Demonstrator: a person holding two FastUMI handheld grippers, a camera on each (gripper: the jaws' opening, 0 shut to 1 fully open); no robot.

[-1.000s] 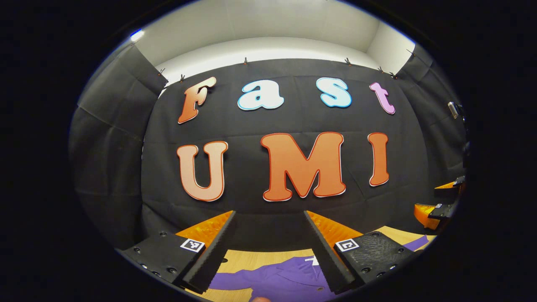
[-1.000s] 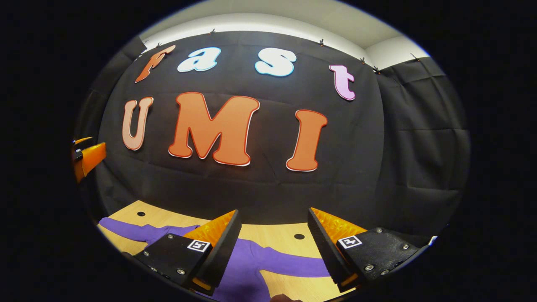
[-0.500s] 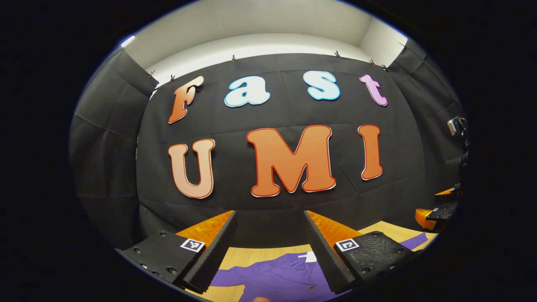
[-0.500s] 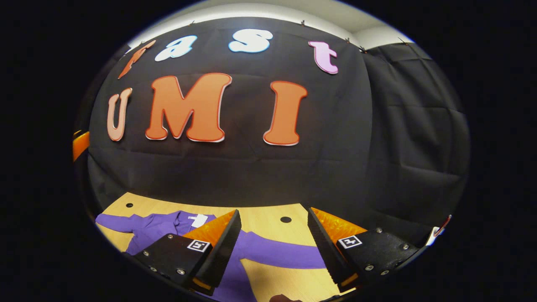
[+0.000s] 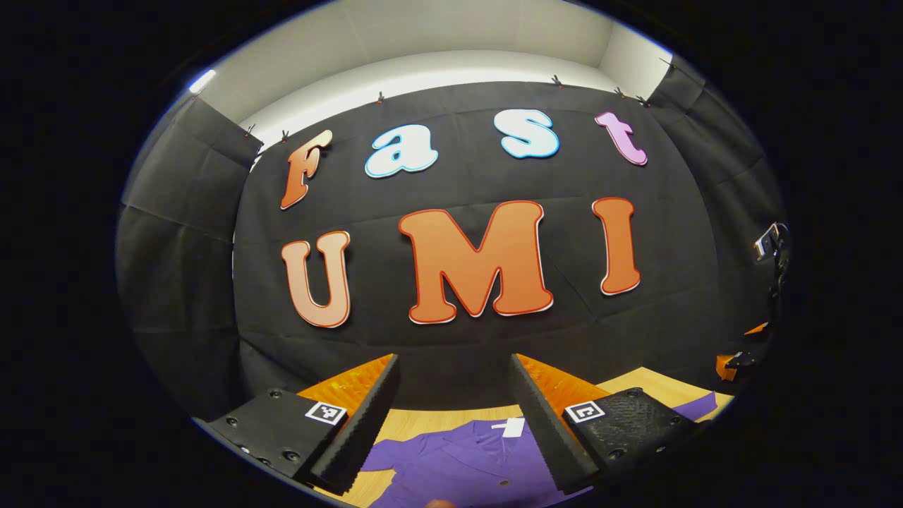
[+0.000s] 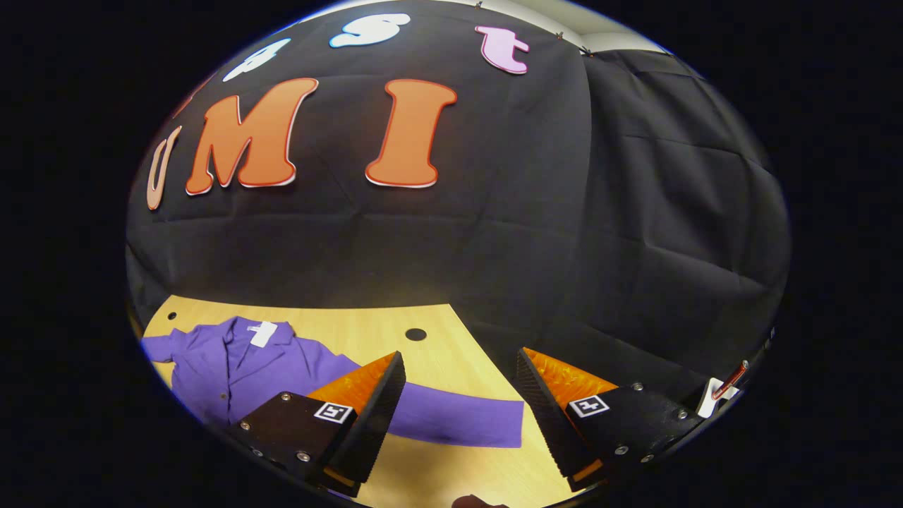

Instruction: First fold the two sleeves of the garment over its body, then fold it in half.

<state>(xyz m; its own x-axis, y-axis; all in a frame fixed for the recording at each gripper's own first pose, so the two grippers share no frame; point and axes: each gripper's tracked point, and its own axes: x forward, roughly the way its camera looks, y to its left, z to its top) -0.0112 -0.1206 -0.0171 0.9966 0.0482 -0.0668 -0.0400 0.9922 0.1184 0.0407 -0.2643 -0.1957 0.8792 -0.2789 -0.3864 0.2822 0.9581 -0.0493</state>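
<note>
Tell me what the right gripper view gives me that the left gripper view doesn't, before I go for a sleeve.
Right gripper view: one sleeve lies stretched flat on the table, its cuff end between the open right gripper fingers, near a round hole in the tabletop.

Left gripper view: the open left gripper hangs over the garment's chest, with a button showing.

Both: the purple garment lying unfolded, its collar and white neck tag toward the booth wall, and nothing held in either gripper.

garment (image 6: pixel 282 370): 1 | sleeves: 2 | table (image 6: pixel 437 353): 1 | grippers: 2
</note>
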